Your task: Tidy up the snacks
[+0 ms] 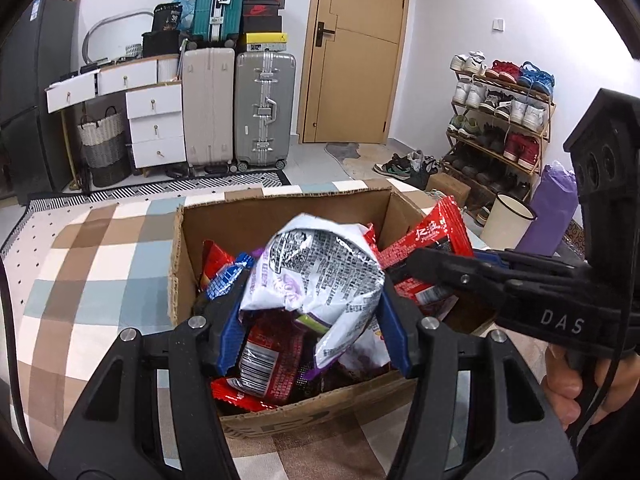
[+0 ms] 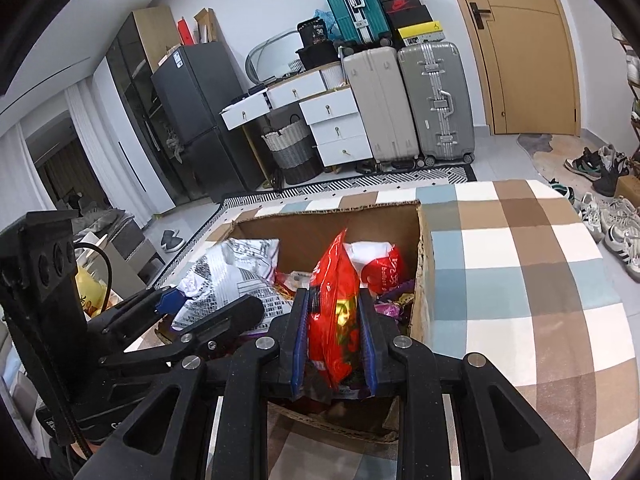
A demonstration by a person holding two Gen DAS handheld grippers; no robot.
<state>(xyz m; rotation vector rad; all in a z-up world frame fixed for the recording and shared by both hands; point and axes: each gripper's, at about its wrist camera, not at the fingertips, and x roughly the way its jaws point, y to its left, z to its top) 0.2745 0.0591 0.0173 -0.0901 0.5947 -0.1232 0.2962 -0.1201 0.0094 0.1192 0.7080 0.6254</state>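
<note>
Left wrist view: a silver snack bag (image 1: 320, 268) is clamped upright in the left gripper (image 1: 312, 320), directly over the cardboard box (image 1: 280, 208) (the right gripper (image 2: 334, 336) pinches a red packet (image 2: 334, 300) alongside).

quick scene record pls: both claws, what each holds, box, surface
left claw: shut on silver bag, over the box
right claw: shut on red bag, over the box
box: cardboard, open top, holds several snack packets
surface: checked cloth, box sits on it
hand: seen gripping the right claw's handle
bags in box yet: no, both in the claws
background: suitcases, shoe rack, door
</note>
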